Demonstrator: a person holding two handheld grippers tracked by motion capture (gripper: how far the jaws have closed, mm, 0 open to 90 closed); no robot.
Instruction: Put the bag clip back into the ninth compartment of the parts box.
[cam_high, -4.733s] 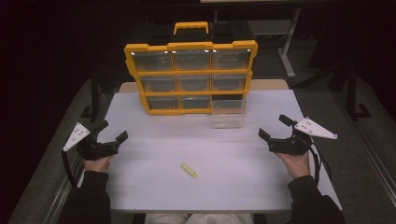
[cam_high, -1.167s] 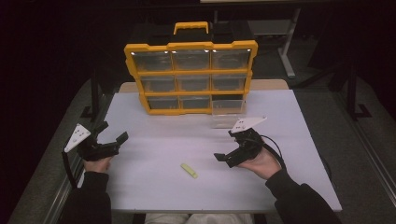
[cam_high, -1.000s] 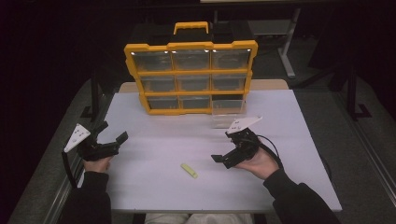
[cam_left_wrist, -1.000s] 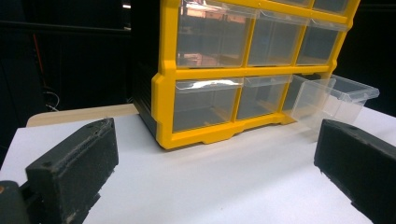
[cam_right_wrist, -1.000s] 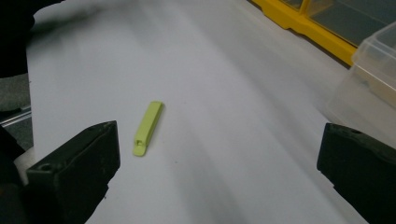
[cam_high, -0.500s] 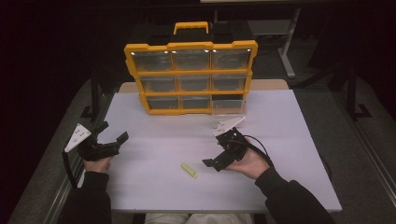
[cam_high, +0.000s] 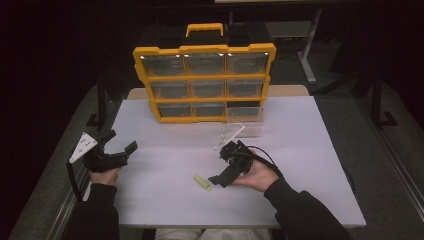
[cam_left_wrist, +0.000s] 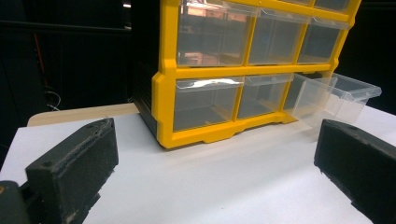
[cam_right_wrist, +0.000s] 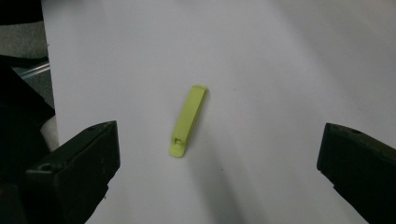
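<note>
No text, label, brand or number can be read anywhere.

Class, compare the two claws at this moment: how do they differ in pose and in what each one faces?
The right claw points down toward the yellow-green stick, which lies between its open jaws in the right gripper view; the left claw points at the yellow drawer cabinet, far from the stick. The right claw is over the table's middle, the left claw near its left edge. Both are open and hold nothing.
</note>
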